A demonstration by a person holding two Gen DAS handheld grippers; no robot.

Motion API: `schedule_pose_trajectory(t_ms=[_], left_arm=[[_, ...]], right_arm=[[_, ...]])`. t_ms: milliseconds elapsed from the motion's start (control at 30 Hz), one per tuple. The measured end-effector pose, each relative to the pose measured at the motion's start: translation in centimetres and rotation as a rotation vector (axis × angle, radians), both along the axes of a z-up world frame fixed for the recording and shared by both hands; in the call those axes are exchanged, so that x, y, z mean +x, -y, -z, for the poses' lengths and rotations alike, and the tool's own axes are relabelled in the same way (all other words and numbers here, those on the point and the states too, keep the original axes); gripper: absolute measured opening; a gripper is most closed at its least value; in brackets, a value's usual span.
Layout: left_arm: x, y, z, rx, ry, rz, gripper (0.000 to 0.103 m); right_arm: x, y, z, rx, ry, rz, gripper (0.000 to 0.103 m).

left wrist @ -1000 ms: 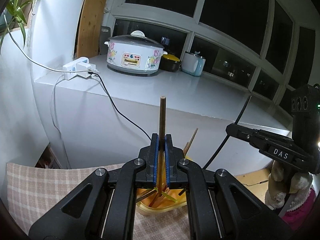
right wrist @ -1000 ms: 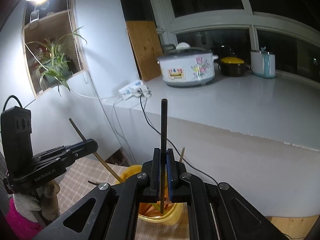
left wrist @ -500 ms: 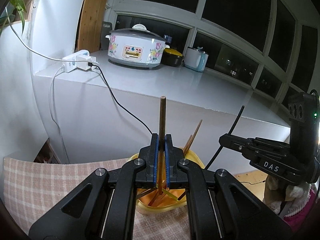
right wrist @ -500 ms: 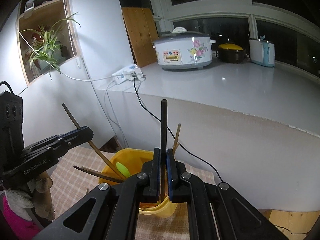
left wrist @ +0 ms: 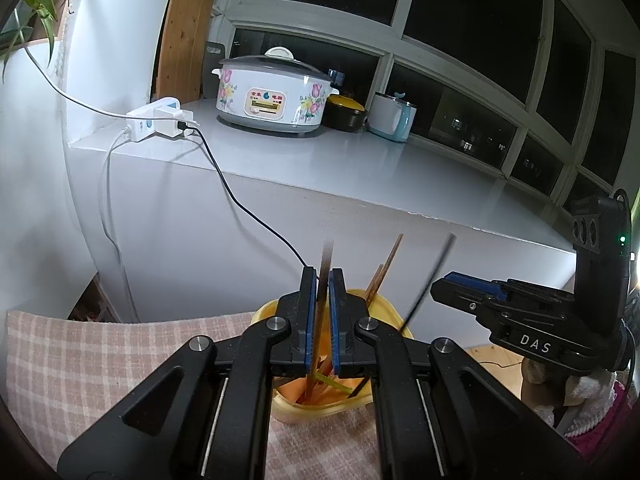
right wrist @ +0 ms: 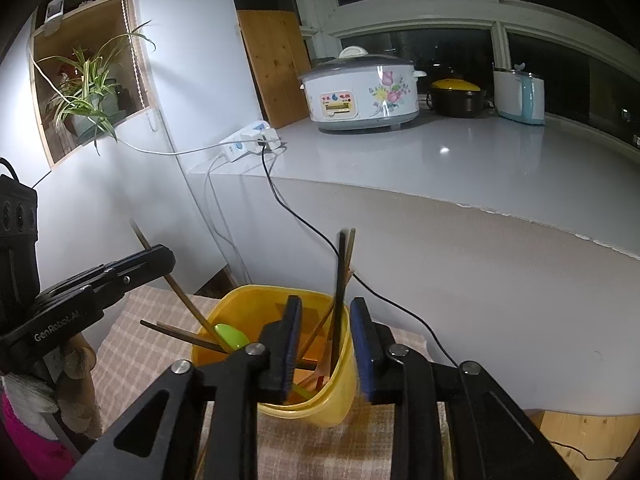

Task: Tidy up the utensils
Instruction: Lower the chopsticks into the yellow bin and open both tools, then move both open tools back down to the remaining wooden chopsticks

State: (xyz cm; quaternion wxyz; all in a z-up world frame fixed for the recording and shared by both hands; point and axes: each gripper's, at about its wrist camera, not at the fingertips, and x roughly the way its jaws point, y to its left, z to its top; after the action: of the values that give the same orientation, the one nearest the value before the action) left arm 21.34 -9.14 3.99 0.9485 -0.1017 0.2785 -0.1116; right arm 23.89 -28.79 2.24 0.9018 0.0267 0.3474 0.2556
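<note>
chopsticks (right wrist: pixel 341 280) in tub (right wrist: pixel 344 380), tub on cloth (right wrist: pixel 136 364)

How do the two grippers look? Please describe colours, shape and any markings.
Both grippers are black, with angular linkage arms, silver rivets and blue pads on the fingers. The right gripper bears white "DAS" lettering and a green light. The left gripper reads "GenRobot.AI", with a black cable on top.

black chopstick (right wrist: pixel 341 280) upright in yellow cup (right wrist: pixel 320 408) (between parted right gripper (right wrist: pixel 326 344) fingers)

"DAS" marks the right gripper (left wrist: pixel 460 286); "GenRobot.AI" marks the left gripper (right wrist: pixel 166 254).
</note>
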Motion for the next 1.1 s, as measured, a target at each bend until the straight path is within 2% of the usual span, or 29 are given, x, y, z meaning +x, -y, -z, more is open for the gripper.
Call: schedule_pose_trajectory(t_ms=[67, 133, 367, 467, 867, 1100], left_arm=[[-0.2, 0.0, 0.0, 0.001, 0.001, 0.0, 0.006], [-0.4, -0.1, -0.1, -0.003, 0.002, 0.001, 0.018], [-1.7, -0.2, -0.6, -0.001, 0.018, -0.003, 0.02], [-2.3, -0.4, -1.0, -0.002, 0.029, -0.006, 0.027], [-5.9, -1.3, -2.6, 0.004, 0.084, -0.013, 0.027], [-8.6, -2.9, -3.2, -0.002, 0.108, -0.028, 0.027]], right_arm=[[-0.1, 0.2, 0.0, 0.006, 0.0, 0.006, 0.03], [-0.3, 0.5, -0.1, 0.011, 0.001, 0.012, 0.033], [-1.4, 0.9, -0.4, 0.013, 0.019, 0.034, 0.048], [-1.9, 1.2, -0.6, 0.016, 0.023, 0.041, 0.051], [-4.9, 1.3, -1.4, 0.021, 0.048, 0.04, 0.059], [-7.2, 0.3, -1.4, 0.031, 0.049, -0.001, 0.07]])
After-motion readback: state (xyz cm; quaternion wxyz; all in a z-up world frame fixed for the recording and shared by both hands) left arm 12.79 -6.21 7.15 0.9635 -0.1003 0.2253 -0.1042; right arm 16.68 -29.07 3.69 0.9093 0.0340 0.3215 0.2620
